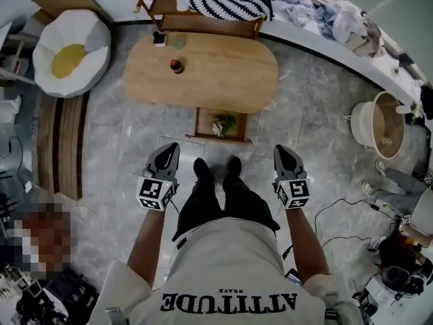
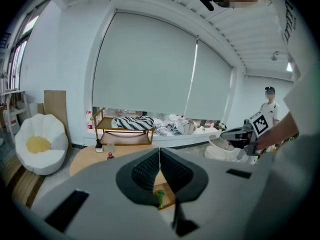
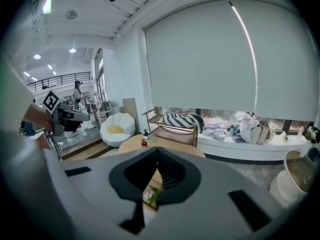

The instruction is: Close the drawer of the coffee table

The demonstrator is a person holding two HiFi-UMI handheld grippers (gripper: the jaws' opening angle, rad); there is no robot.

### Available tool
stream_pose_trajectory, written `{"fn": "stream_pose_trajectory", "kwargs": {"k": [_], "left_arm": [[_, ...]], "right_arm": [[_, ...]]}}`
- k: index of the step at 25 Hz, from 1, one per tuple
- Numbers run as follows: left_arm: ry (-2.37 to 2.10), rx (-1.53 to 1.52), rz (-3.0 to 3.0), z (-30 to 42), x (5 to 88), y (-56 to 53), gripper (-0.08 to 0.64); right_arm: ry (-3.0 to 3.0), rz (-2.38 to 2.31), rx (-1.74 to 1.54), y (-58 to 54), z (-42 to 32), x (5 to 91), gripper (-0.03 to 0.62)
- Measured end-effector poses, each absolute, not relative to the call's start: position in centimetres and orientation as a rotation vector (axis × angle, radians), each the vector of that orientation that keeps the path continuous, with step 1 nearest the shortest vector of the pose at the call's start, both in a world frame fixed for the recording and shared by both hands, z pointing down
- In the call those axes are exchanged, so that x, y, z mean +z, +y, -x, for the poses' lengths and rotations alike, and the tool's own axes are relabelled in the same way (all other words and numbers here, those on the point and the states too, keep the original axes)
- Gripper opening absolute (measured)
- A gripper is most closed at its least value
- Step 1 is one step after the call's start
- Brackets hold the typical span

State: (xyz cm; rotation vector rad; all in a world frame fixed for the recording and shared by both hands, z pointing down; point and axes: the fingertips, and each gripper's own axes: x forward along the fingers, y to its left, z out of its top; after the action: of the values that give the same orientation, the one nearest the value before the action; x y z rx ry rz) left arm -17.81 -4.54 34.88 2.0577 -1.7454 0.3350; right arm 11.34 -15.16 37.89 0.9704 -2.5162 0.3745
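Both pairs of fingers are pressed fully together and hold nothing. My left gripper (image 1: 172, 147) and right gripper (image 1: 281, 149) hang either side of the legs, pointing forward and down. The shallow brown wooden drawer (image 1: 218, 139) lies ahead of the fingertips, between the two pairs and well apart from both. It stands pulled out from the near edge of the oval light-wood counter (image 1: 223, 73).

I see three ways this could go wrong. If only one pair of fingers meets the drawer front, off to one end, I expect the drawer to skew on its runners and jam. If the fingers come in too high, over the front wall, they would likely snag what sits inside. Farther beyond the fingertips, a small dark red bottle (image 1: 176, 65) stands on the counter, and a hard shove could jolt it over.

The drawer holds a small green leafy sprig with pale bits (image 1: 224, 122); I can make out nothing else in it. Far off to the right of the right fingers, a round pale tub (image 1: 357, 124) sits on the floor. Its inside looks brown, but I cannot tell what it contains.
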Motion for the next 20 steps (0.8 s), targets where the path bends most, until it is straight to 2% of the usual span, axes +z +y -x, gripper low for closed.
{"fn": "stream_pose_trajectory", "kwargs": {"k": [20], "left_arm": [[-1.649, 0.422, -1.982, 18.0, 46.5, -4.7, 0.021]], "right_arm": [[-2.368, -0.86, 0.448, -13.1, -9.1, 50.0, 0.02]]}}
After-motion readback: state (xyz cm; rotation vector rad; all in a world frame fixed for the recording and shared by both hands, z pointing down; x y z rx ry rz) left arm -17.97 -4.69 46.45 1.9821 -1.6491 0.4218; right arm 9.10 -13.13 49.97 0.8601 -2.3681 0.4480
